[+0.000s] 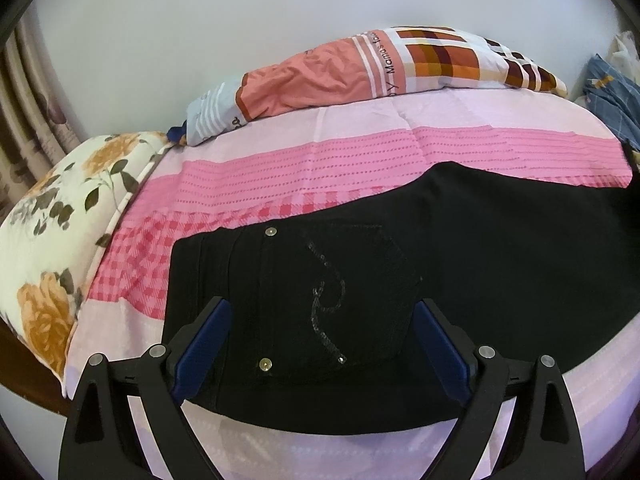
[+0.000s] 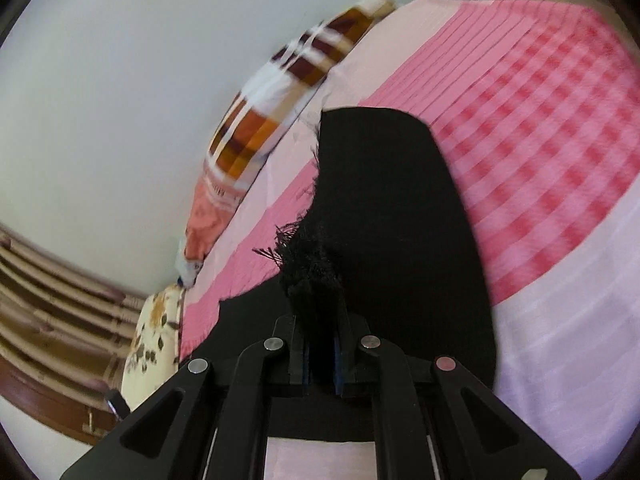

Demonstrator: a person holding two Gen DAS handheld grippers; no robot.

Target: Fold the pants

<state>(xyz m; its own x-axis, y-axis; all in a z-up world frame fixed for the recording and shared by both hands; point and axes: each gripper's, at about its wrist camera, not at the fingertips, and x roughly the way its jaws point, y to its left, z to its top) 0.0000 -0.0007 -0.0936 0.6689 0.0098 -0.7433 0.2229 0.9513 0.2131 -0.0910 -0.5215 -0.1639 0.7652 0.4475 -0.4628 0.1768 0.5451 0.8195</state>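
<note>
Black pants [image 1: 460,240] lie on a pink bed [image 1: 280,184] by a white wall [image 1: 200,20] — left claw [image 1: 320,320] wide open and empty, right claw [image 2: 320,344] pinching the frayed hem [image 2: 308,256].

A bed [image 1: 360,136] dressed in pink is carrying black pants and bedding.

The bedspread is showing pale pink bands, a dotted pink stripe and a pink-and-red checked band. The black pants [image 1: 460,240] are lying across it, the waist end with a sequinned back pocket [image 1: 344,292] sitting near the front edge and one frayed leg end lifting off the cover. A floral pillow [image 1: 60,248] is resting at the left end, a folded quilt [image 1: 360,76] in coral and brown checks is lying along the wall, and blue plaid cloth [image 1: 612,92] is bunching at the far right.
</note>
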